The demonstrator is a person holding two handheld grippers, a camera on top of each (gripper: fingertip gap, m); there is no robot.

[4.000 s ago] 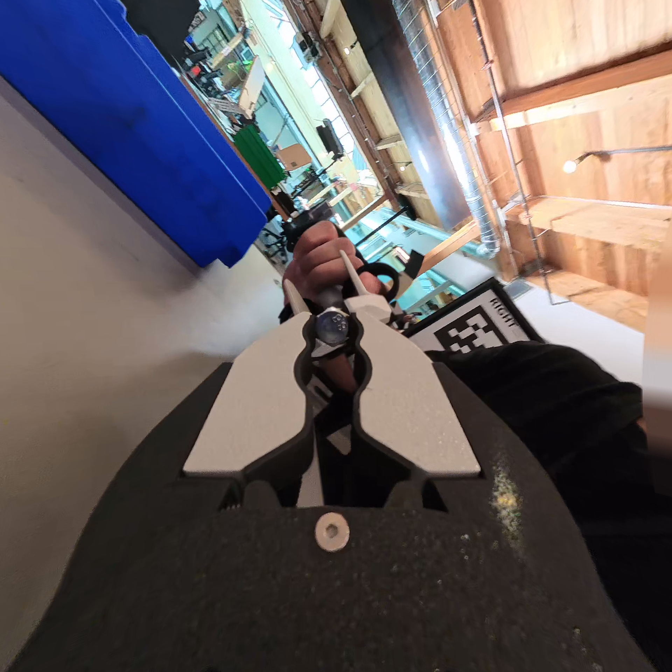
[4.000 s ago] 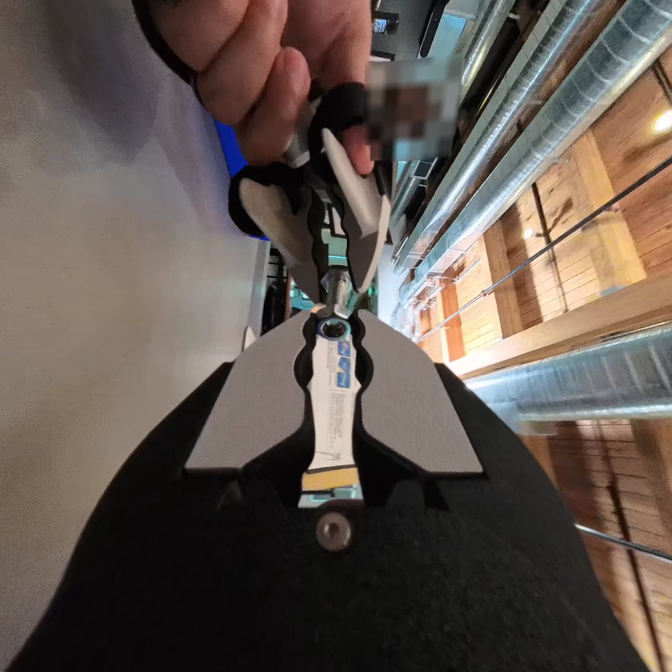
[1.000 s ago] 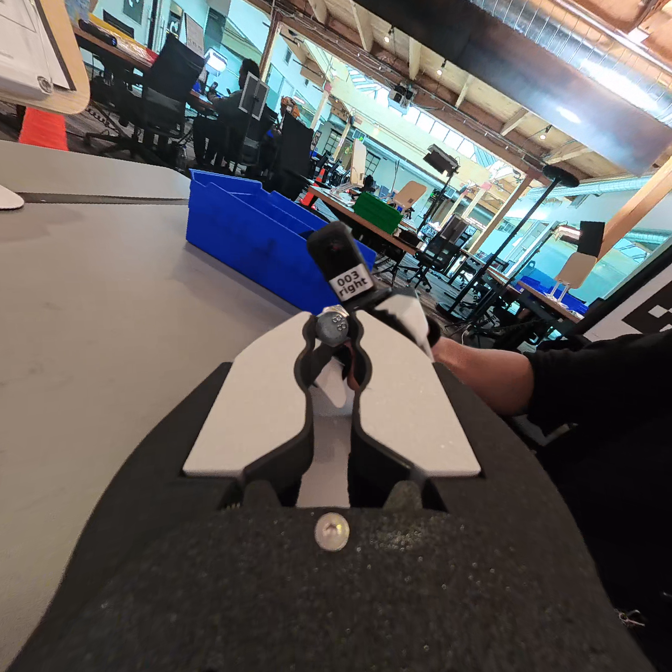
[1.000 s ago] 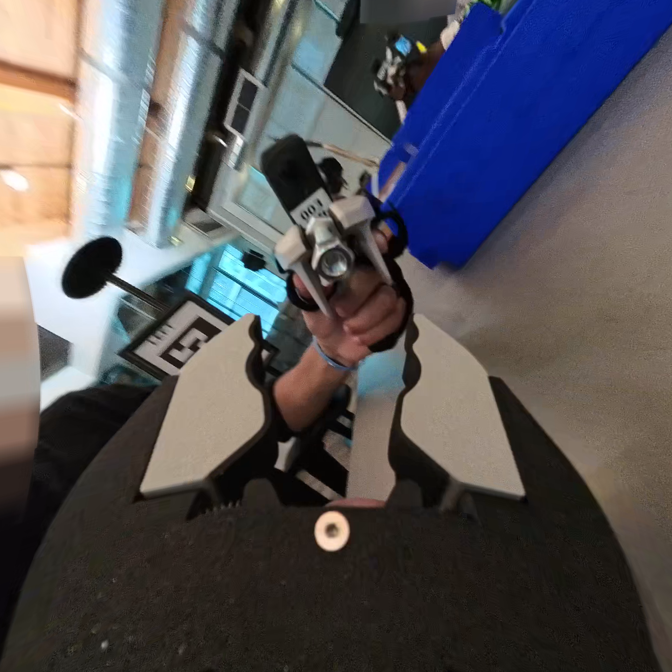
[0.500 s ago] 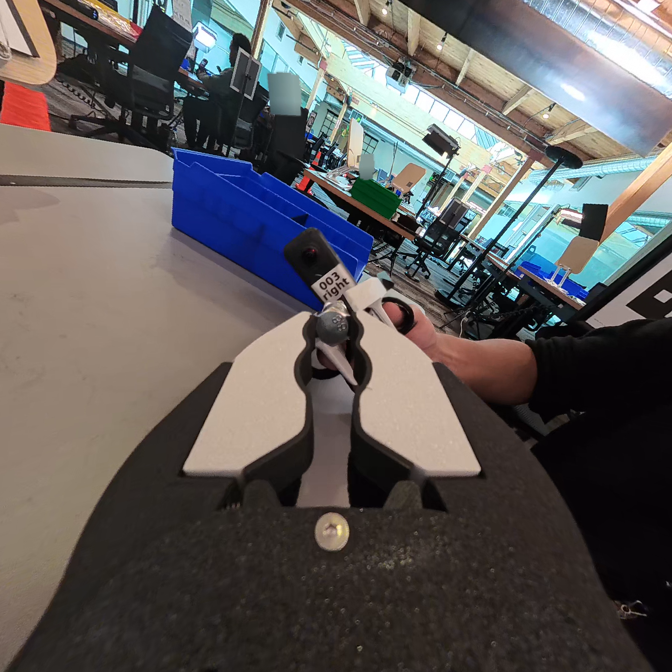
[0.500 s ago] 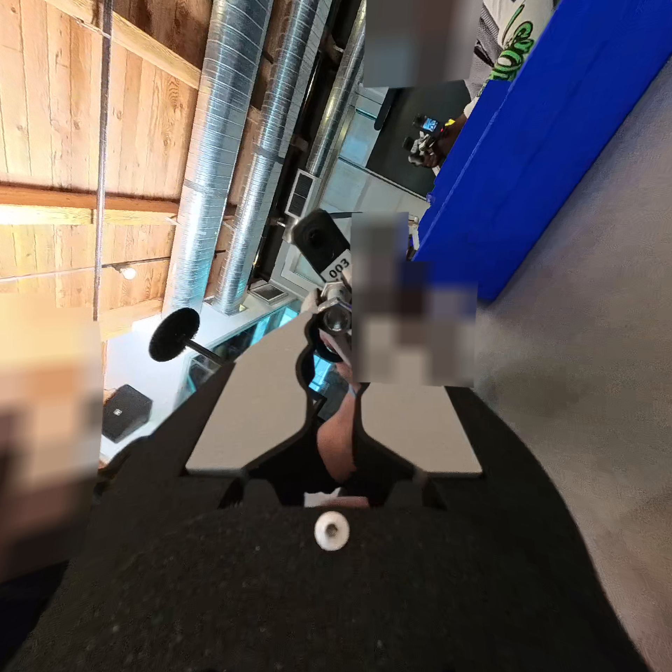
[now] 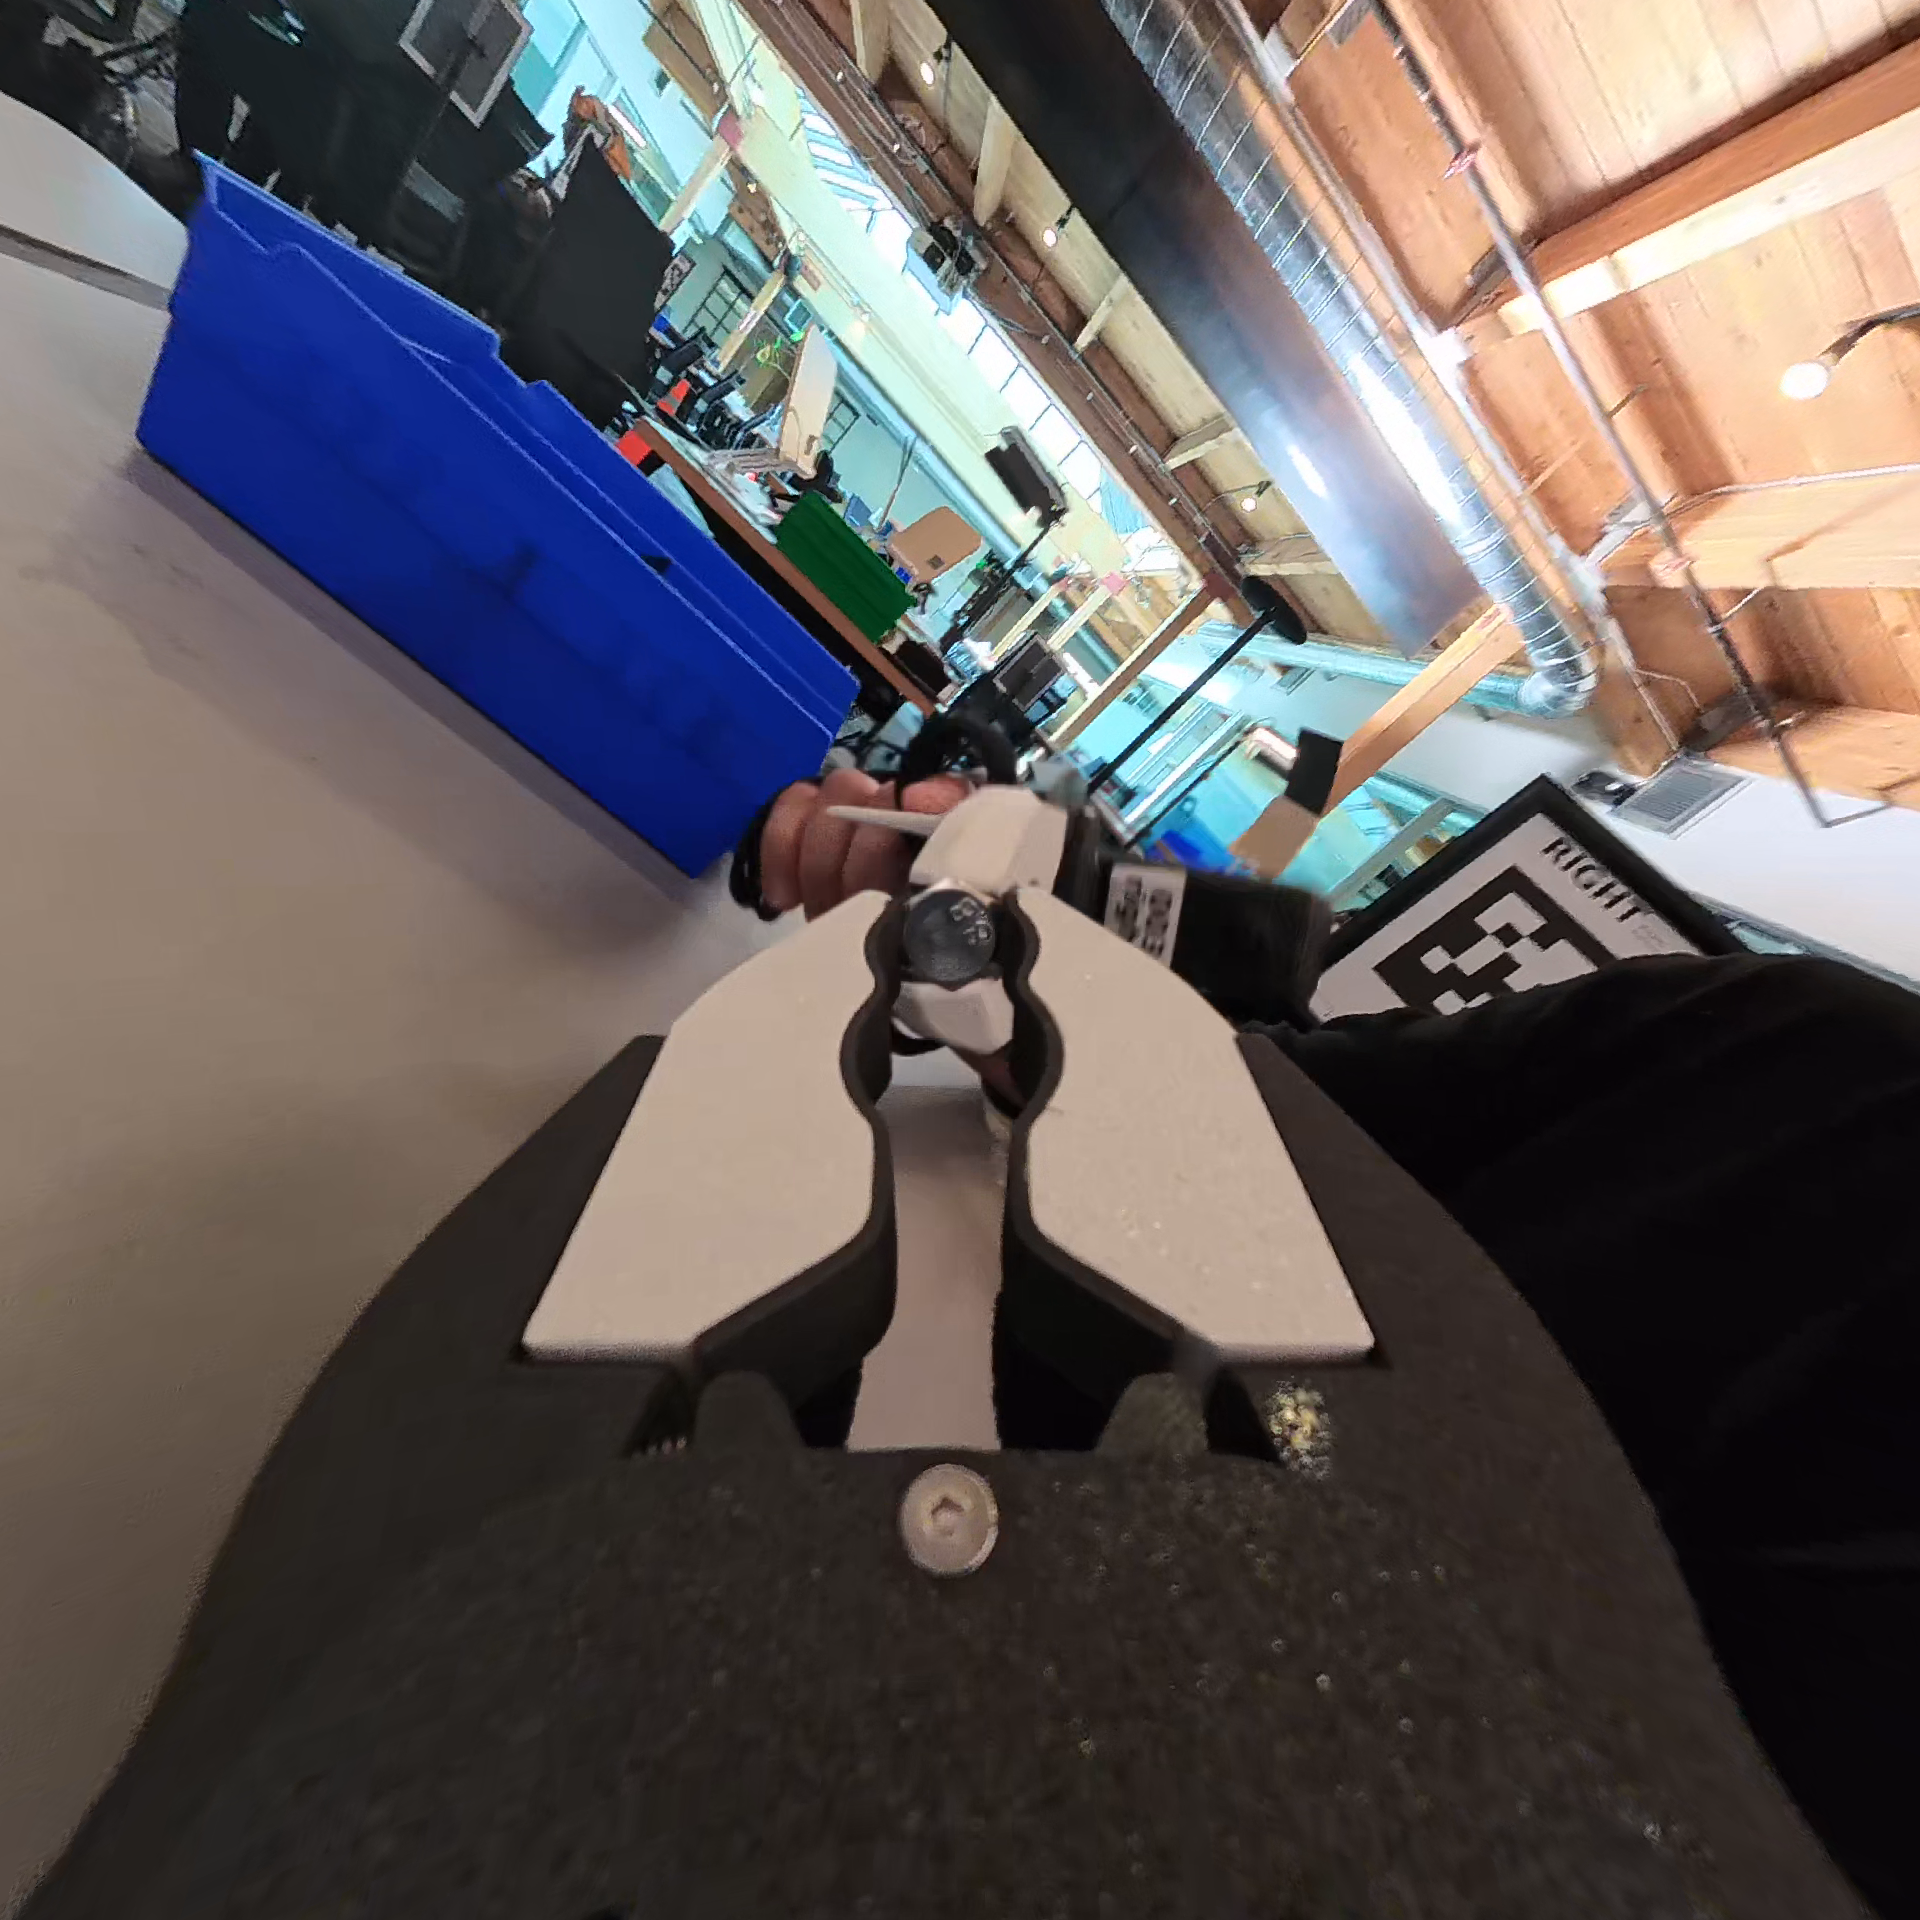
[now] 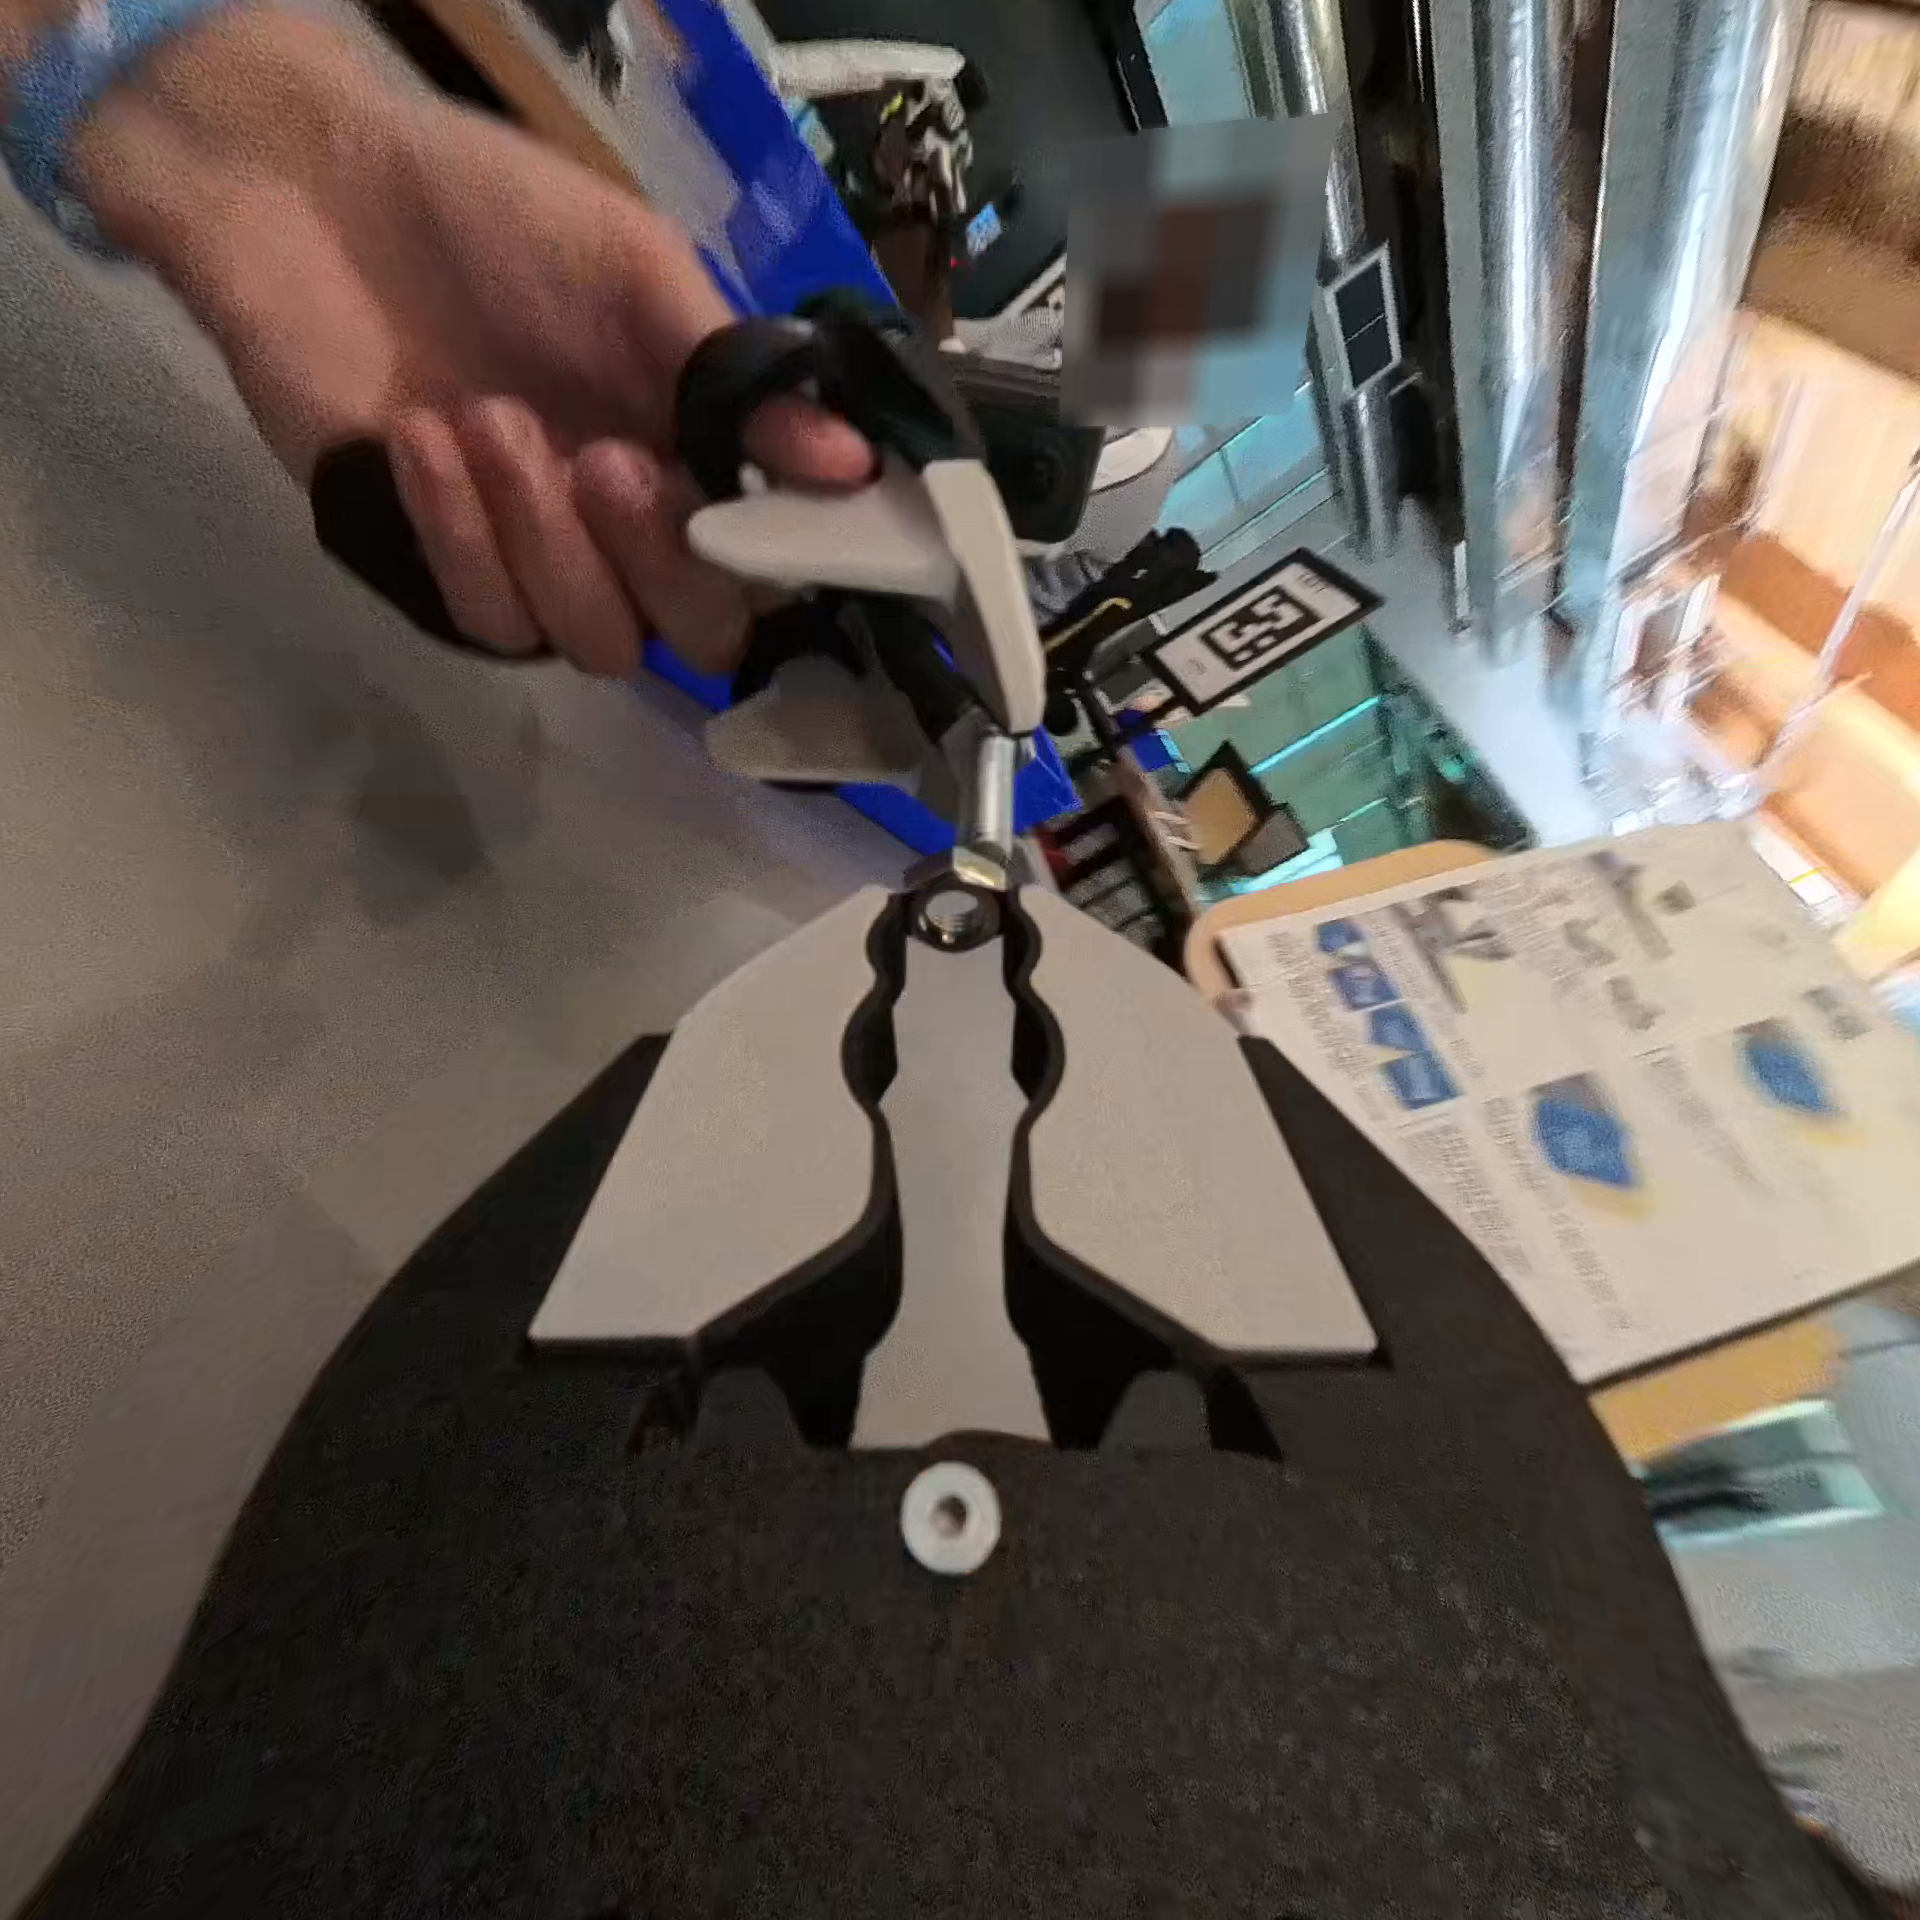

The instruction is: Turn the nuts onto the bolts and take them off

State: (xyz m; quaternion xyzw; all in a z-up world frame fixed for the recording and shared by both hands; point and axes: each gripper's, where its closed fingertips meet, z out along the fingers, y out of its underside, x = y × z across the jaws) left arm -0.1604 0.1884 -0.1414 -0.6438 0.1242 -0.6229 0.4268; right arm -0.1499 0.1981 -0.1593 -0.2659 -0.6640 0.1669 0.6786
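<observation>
In the left wrist view my left gripper is shut on the silver hex head of a bolt, held in the air above the grey table. The right gripper lies on its side just beyond it. In the right wrist view my right gripper is shut on a silver nut whose threaded hole faces the camera. The bolt's shaft slants down from the left gripper to the nut's far side. I cannot tell whether nut and bolt are threaded together.
A blue bin stands on the table behind the grippers and also shows in the right wrist view. A clipboard with a printed sheet is at the right. A hand holds the left gripper. A black sleeve fills the right.
My right gripper went from open, away from the bolt, to shut on the nut at the bolt's end, and rolled strongly. My left gripper kept the bolt and tilted.
</observation>
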